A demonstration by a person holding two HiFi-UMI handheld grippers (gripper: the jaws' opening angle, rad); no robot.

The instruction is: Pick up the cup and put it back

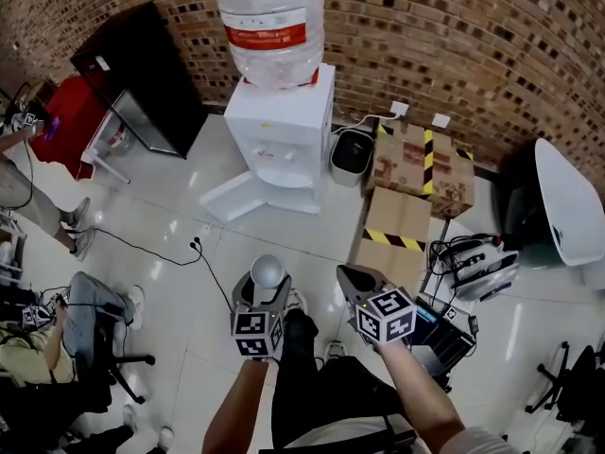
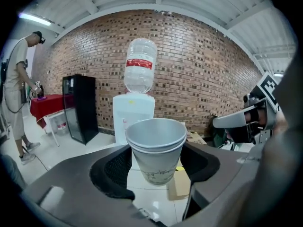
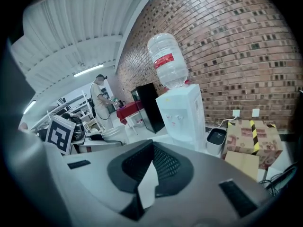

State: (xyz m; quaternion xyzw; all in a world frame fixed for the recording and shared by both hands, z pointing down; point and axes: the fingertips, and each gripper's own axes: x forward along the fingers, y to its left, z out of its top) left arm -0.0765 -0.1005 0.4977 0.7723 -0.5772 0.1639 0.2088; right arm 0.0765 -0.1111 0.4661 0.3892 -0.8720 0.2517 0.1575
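Tiled floor (image 1: pixel 180 206), left gripper (image 1: pixel 267 289) tilted down holding cup (image 1: pixel 267 270), right gripper (image 1: pixel 348 274) closed

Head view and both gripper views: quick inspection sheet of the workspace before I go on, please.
Surface: glossy tiled floor; no table in use.
Job's things: paper cup, seemingly two nested, upright in the left gripper.
Clutter: taped cardboard boxes and a small bin beside the water dispenser.
Grippers: left gripper shut on the paper cup; right gripper shut, empty.
Cables: black cable across the floor; white cord to the wall sockets.
Surroundings: brick wall, black cabinet, seated person at left.
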